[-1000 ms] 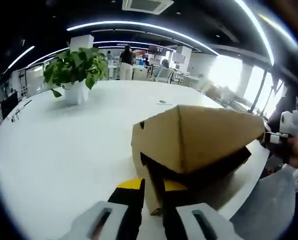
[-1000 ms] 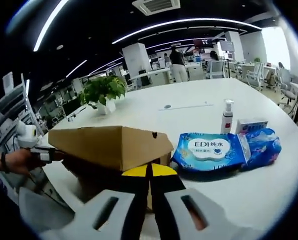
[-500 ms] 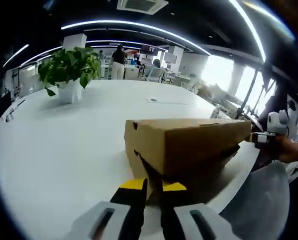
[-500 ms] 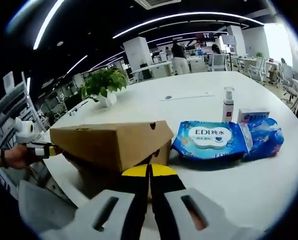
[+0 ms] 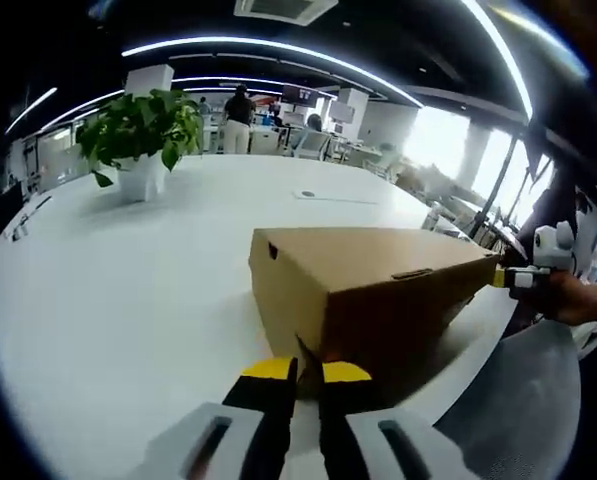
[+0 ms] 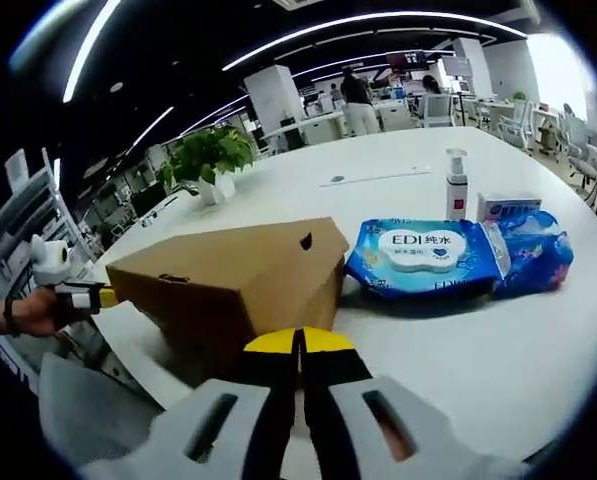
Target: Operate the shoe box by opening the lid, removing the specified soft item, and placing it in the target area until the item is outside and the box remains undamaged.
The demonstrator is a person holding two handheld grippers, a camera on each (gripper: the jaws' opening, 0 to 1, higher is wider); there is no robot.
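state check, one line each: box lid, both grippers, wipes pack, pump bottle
shoe box: on the white table, lid down, looks closed
left gripper: jaws shut, tips at the box's near edge
right gripper: jaws shut, tips at the box's near corner
wipes pack: lying flat beside the box, flap closed
pump bottle: upright behind the wipes pack

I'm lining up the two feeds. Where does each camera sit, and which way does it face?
Left gripper view: rides the left gripper, facing the box end-on, plant beyond; the right gripper and a hand enter at right.
Right gripper view: rides the right gripper at the box's opposite end, wipes pack and bottle beside it; the left gripper and a hand enter at left.
Shared: box, plant, table.
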